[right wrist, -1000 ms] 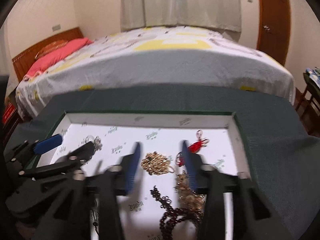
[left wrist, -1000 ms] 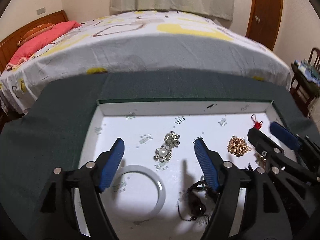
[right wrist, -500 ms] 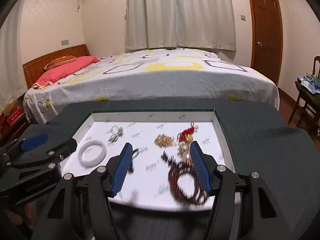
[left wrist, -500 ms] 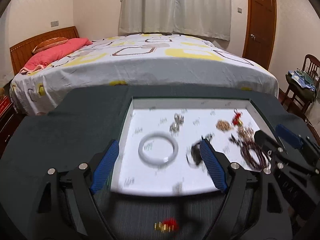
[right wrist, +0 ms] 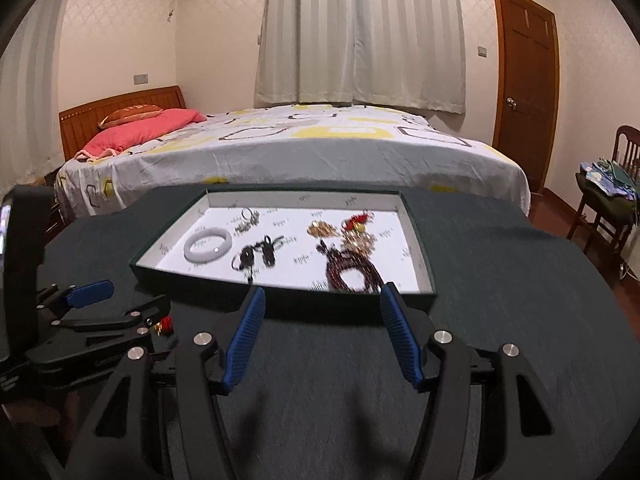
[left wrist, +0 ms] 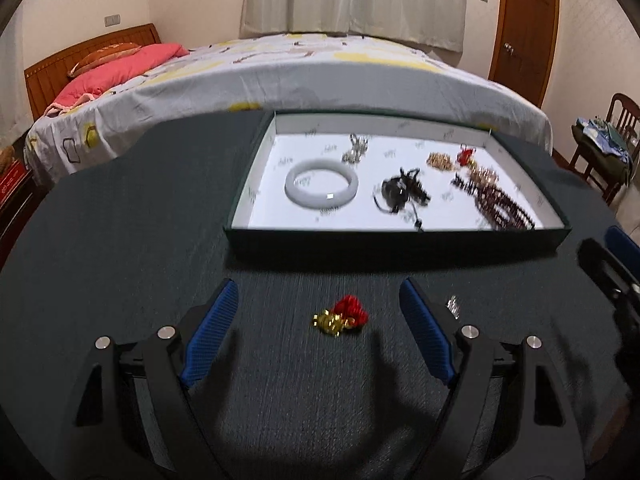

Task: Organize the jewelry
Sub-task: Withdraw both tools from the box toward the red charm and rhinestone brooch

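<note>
Right between the spread blue pads of the left gripper [left wrist: 320,312] lies a small red-and-gold charm [left wrist: 340,317], flat on the dark table cloth [left wrist: 120,240] and touching neither pad; the jaws stand wide and hold nothing. Just beside the right-hand pad sits a tiny silvery piece [left wrist: 453,304], too blurred to name, perhaps an earring. The right gripper [right wrist: 322,314] hangs equally wide and empty, its tips near the front wall of the tray [right wrist: 280,298].

That tray is shallow, rectangular, dark green outside and white-lined. Inside rest a smooth pale bangle [left wrist: 320,187] at the left, a silvery cluster [left wrist: 355,150] behind it, a tangle of black cord [left wrist: 400,194] mid-floor, a gold chain heap [left wrist: 440,161], a red tassel piece [left wrist: 465,156] and a string of dark red beads [left wrist: 504,208] at the right. The cloth has a fine woven grain.

Bare cloth lies all around the charm, with the tray's front wall well ahead of it. A bed [right wrist: 300,148] stands beyond the table's far edge.
</note>
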A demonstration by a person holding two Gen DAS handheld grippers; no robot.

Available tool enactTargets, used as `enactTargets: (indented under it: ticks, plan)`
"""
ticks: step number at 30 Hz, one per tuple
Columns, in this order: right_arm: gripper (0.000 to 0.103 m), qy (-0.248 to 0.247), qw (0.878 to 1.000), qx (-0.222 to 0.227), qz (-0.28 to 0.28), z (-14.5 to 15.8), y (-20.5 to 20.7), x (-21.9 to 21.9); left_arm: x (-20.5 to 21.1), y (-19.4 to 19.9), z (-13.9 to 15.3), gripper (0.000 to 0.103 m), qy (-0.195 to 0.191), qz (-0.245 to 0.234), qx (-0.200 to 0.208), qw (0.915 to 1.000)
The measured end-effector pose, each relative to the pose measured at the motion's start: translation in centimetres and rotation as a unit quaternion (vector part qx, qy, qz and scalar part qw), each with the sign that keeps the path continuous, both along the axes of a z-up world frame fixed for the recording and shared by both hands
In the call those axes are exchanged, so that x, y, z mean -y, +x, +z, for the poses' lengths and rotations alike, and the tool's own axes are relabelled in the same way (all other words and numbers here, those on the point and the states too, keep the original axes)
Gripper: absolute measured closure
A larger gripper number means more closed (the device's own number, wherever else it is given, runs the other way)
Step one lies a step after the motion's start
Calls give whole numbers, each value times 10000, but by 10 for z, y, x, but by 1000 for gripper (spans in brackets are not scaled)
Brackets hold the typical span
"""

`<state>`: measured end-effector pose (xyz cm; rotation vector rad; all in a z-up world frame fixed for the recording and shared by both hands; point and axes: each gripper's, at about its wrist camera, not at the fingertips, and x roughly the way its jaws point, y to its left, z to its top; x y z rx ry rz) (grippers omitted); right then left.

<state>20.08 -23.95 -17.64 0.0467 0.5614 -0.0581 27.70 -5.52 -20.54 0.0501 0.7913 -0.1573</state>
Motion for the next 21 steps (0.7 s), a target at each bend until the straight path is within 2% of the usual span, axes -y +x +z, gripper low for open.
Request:
enactTargets:
  ticks: [8, 10, 21]
  plan:
    - [44, 39, 9998, -169, -87, -12, -6, 8, -1, 2, -15, 29, 125, 37, -176, 9998]
    - [44, 45, 9997, -220, -79, -15, -5, 8, -1, 4, -17, 37, 131, 16, -249, 9996]
    - [44, 60, 9994, -327, -94, -22, -5, 9, 6, 12, -24, 66, 93, -284, -463, 9985]
